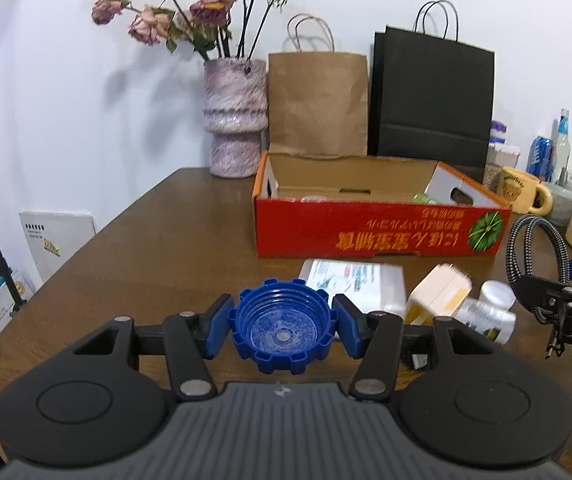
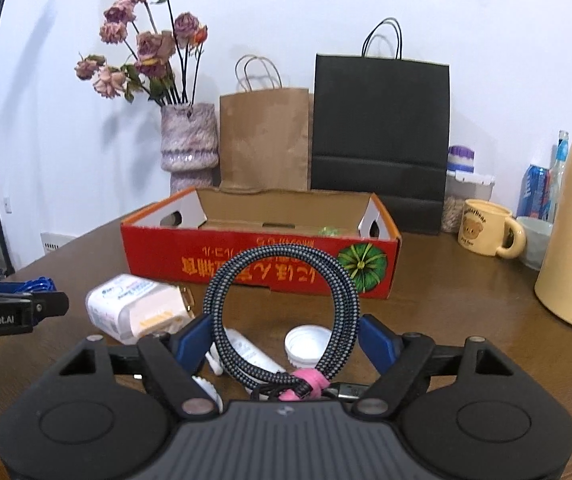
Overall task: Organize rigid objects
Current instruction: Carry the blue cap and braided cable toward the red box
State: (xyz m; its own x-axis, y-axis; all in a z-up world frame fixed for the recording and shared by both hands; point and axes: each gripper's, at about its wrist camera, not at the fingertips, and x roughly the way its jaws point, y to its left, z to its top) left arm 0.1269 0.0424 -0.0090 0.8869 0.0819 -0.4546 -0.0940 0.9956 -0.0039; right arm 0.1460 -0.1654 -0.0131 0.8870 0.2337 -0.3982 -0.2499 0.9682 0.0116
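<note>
Left gripper (image 1: 282,322): pads clamped on blue cap (image 1: 282,326), carried over table (image 1: 146,264).
Right gripper (image 2: 284,340): jaws wide around coiled braided cable (image 2: 282,304); pads look touching the loop, grip unsure.
Red box (image 1: 365,228): 12 o'clock, near-empty, green item inside.
Left out: white packet (image 1: 355,284), charger (image 1: 437,294), pill bottle (image 1: 485,312), 1-2 o'clock of the cap.
Progress: early, most unsorted.

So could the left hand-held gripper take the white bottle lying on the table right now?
Probably not: the left hand-held gripper is shut on the blue cap, and the white bottle lies off to its right.
</note>
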